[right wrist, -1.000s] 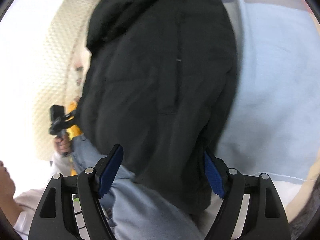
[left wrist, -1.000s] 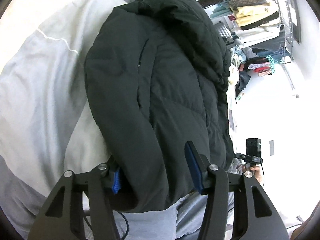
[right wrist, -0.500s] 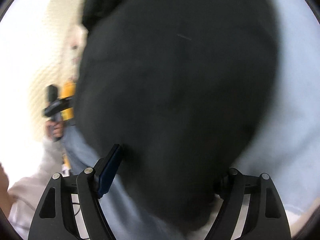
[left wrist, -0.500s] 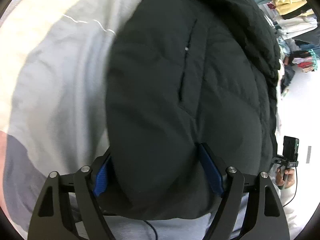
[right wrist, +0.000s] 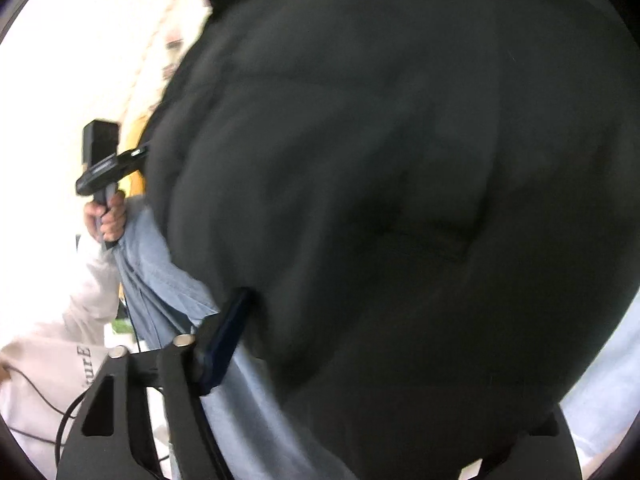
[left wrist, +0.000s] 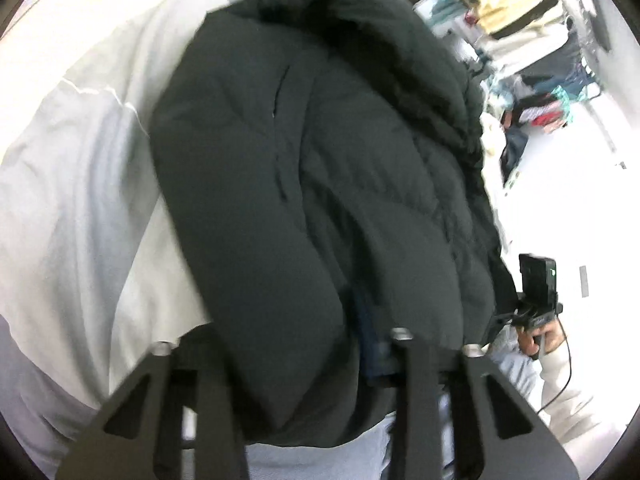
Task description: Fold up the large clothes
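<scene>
Both claws — left claw (left wrist: 296, 356), right claw (right wrist: 384, 344) — clamp the black jacket (left wrist: 320, 184).

A bedroom: pale bedding (left wrist: 80, 184) spreads wide, with a rack of folded clothes (left wrist: 516, 20) beyond it.

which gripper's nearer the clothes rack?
Right, probably. The right gripper is at the jacket edge on the side facing the clothes rack. The left gripper is at the near hem, with the jacket's bulk between it and the rack.
</scene>
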`<state>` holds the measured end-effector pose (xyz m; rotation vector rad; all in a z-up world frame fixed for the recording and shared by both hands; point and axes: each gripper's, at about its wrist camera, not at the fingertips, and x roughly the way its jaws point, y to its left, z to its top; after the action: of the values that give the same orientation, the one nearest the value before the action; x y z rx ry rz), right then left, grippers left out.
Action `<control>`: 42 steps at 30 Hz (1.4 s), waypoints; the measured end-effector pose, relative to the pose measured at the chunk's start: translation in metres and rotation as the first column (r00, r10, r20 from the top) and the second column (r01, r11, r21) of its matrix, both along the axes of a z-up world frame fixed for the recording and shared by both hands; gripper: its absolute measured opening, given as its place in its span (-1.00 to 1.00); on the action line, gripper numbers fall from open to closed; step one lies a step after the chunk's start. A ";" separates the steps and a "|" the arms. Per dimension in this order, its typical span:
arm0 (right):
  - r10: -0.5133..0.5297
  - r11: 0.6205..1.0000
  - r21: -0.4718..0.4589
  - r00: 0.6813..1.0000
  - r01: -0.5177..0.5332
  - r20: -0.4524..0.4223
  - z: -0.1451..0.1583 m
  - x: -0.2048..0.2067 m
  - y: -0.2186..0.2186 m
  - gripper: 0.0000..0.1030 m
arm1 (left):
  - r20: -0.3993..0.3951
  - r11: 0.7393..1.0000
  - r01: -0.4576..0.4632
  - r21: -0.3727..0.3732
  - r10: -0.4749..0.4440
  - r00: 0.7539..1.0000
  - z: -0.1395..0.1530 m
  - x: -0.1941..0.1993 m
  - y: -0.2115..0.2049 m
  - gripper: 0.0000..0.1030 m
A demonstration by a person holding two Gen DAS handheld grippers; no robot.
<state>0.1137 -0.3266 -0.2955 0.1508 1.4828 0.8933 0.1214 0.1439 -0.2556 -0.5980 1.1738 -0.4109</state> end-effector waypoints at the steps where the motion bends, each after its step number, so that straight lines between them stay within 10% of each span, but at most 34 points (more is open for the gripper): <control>1: -0.005 1.000 -0.016 1.000 0.006 0.030 0.006 0.001 0.002 -0.47 | 0.016 1.000 -0.015 -0.022 0.015 1.000 0.004 -0.001 0.003 -0.68; 3: -0.037 0.999 -0.013 0.994 0.038 0.101 0.031 0.001 -0.003 -0.75 | 0.051 0.998 -0.039 -0.050 0.041 0.998 0.016 -0.005 0.008 -0.77; 16: -0.234 0.970 0.171 0.866 0.175 0.441 0.171 -0.041 -0.049 -0.87 | 0.250 0.965 -0.078 -0.251 0.143 0.957 0.125 -0.050 0.025 -0.87; 31: -0.490 0.855 0.400 0.770 0.332 0.408 0.196 -0.145 -0.099 -0.88 | 0.270 0.965 -0.129 -0.230 0.191 0.944 0.157 -0.157 0.020 -0.87; 42: -0.572 0.802 0.467 0.700 0.371 0.427 0.221 -0.162 -0.094 -0.89 | 0.271 0.967 -0.136 -0.215 0.193 0.943 0.163 -0.153 0.033 -0.86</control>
<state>-0.0487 -0.4205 -0.0747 0.4842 0.6681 0.6721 -0.0312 0.1772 -0.0930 -0.7717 0.8006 -0.4547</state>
